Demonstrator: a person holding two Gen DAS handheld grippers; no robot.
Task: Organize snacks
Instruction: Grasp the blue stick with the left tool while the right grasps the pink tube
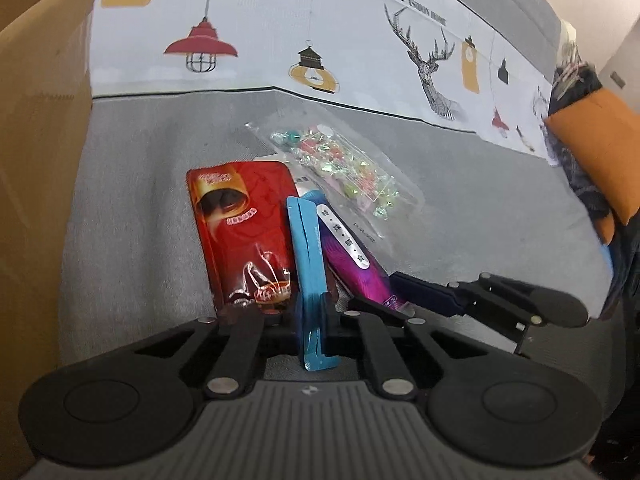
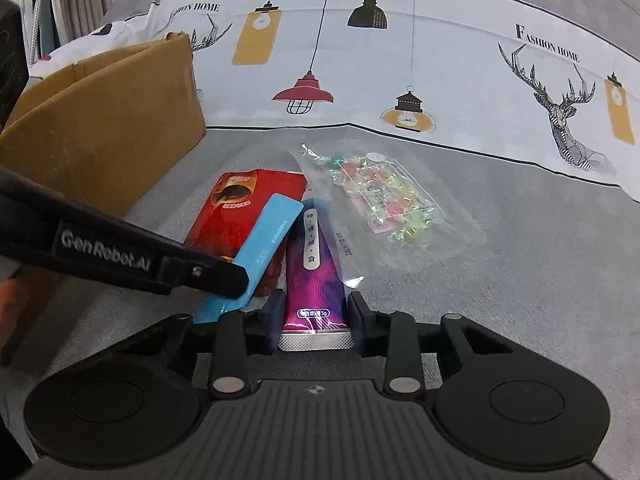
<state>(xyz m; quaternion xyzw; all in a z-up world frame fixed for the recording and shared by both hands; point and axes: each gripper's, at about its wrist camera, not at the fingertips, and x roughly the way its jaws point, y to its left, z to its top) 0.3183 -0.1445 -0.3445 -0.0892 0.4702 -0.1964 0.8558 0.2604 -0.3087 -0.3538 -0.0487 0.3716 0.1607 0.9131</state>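
A thin blue packet (image 1: 308, 264) stands on its edge, and my left gripper (image 1: 314, 312) is shut on its lower end. In the right wrist view the same blue packet (image 2: 268, 236) slants up out of the left gripper (image 2: 240, 280). Under it lies a red snack pouch (image 1: 244, 232), flat on the grey fabric. A purple packet (image 2: 314, 264) lies beside it. My right gripper (image 2: 316, 312) straddles its silver bottom end, with the pads against both side edges. A clear bag of wrapped candies (image 2: 384, 196) lies farther back.
An open cardboard box (image 2: 112, 120) stands at the left, close to the snacks. A white printed cloth (image 2: 440, 80) covers the back of the grey surface (image 2: 520, 280). An orange cushion (image 1: 600, 160) sits at the right edge.
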